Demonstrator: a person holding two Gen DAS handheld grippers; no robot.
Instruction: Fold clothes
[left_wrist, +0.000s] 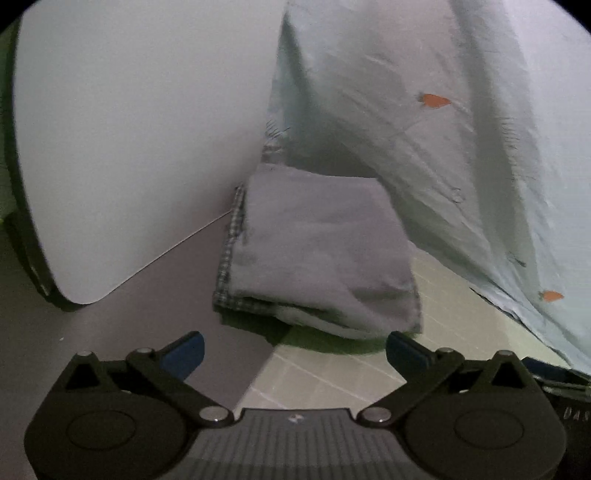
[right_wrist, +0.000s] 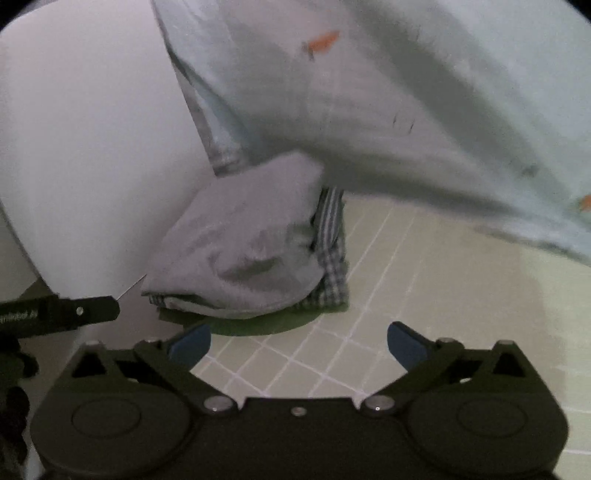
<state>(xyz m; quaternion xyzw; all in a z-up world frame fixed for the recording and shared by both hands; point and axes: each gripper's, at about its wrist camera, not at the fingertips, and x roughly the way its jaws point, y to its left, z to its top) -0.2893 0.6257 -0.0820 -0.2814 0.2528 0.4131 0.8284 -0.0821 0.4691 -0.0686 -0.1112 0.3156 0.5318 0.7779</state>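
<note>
A: In the left wrist view, the blue-padded fingers (left_wrist: 184, 352) of the left gripper (left_wrist: 293, 350) stand wide apart with nothing between them. Ahead, at twelve o'clock, lies the folded grey cloth garment (left_wrist: 317, 254), square and flat, stacked on a folded checked fabric piece (left_wrist: 231, 251) whose edge shows at its nine o'clock side.

B: And the pale blue sheet printed with small orange carrots (left_wrist: 424, 129)?

A: It drapes down from one to four o'clock, behind and beside the stack. A white rounded board (left_wrist: 129, 147) fills ten o'clock.

B: The right wrist view?

A: The right gripper (right_wrist: 299, 341) is spread just as wide and empty. The grey garment sits at eleven o'clock over a green mat (right_wrist: 258, 325) on the pale tiled surface (right_wrist: 406, 277).

B: So how should the next step go?

A: I'd judge the stack finished. I'd reach for the next garment with both grippers level, pinching matching corners only. The hanging sheet is close, so a careless reach could snag it or nudge the stack askew.
</note>
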